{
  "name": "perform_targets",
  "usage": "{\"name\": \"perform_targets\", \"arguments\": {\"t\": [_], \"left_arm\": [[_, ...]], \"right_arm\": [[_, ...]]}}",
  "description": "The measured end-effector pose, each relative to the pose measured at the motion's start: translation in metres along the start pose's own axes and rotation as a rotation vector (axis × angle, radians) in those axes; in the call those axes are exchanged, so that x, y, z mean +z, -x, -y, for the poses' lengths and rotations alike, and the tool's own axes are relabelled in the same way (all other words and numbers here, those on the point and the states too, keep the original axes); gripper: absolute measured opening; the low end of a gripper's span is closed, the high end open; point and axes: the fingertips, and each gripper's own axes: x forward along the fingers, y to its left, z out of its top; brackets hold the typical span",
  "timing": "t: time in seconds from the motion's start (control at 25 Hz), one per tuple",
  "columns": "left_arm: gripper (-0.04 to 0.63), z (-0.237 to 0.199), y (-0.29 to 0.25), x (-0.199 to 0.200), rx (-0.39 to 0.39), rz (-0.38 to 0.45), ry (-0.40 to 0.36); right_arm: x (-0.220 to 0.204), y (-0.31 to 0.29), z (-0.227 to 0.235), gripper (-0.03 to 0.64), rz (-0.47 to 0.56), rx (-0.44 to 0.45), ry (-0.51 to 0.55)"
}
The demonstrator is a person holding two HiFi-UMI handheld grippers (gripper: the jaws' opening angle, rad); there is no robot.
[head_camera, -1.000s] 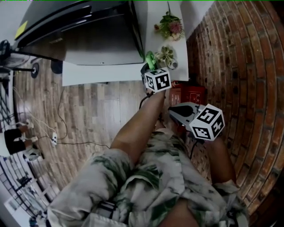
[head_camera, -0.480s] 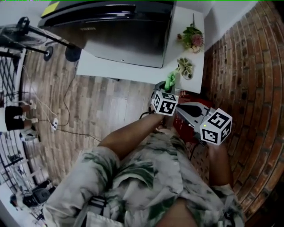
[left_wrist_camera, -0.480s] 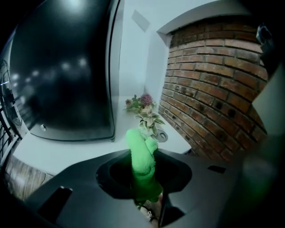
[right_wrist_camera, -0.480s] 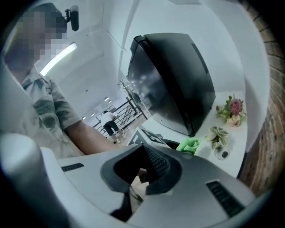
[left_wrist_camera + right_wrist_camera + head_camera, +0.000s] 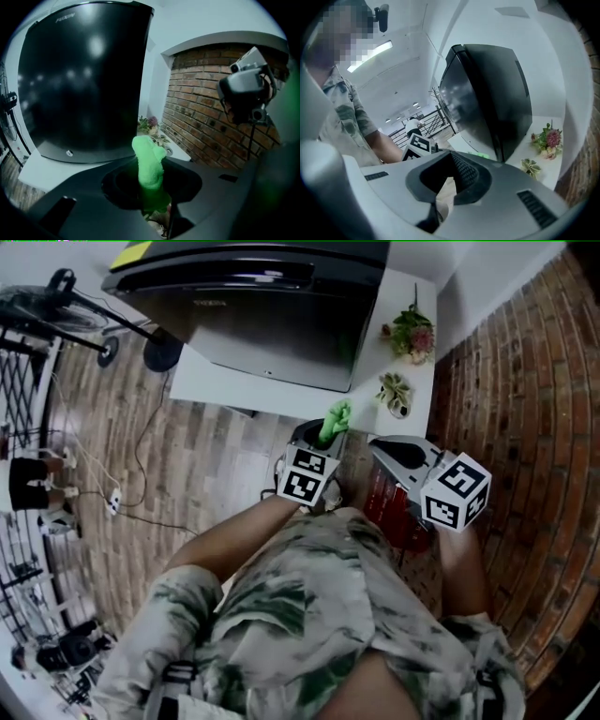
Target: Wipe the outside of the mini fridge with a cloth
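The left claw (image 5: 323,439) is clamped on the fluffy green cloth (image 5: 336,418), which pokes out past its tips; the red boxy mini fridge (image 5: 386,510) sits low by the brick wall (image 5: 506,381), to the cloth's right, under the right claw (image 5: 384,448); that claw looks closed and empty.

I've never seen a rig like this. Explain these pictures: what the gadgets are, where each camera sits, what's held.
No robot: a person holds a two-jaw gripper in each hand. One camera sits on the person's head, looking down; one rides on each gripper, looking along its jaws. The left gripper is shut on a green cloth. The right gripper looks shut and empty. Ahead, a white table carries a big black screen and flowers. The red box by the right gripper is probably the mini fridge.
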Motion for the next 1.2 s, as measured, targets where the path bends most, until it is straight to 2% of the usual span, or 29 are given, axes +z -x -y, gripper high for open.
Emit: {"name": "perform_targets", "arguments": {"t": [0.2,0.4,0.68,0.88,1.2], "left_arm": [[0.120,-0.012,0.044,0.016,-0.075,0.053,-0.044],[0.120,-0.034,0.102,0.017,-0.204,0.100,-0.066],[0.120,-0.094,0.207,0.001,-0.381,0.157,-0.132],[0.120,-0.136,0.275,-0.024,-0.441,0.171,-0.160],[0.120,-0.169,0.338,-0.058,-0.502,0.190,-0.147]], "right_arm": [[0.003,-0.019,-0.005,0.021,0.003,-0.023,0.020],[0.006,-0.048,-0.030,0.021,0.037,-0.083,0.037],[0.000,-0.106,-0.086,0.021,0.106,-0.221,0.032],[-0.005,-0.139,-0.140,0.021,0.166,-0.295,0.011],[-0.021,-0.174,-0.210,0.021,0.198,-0.374,0.004]]}}
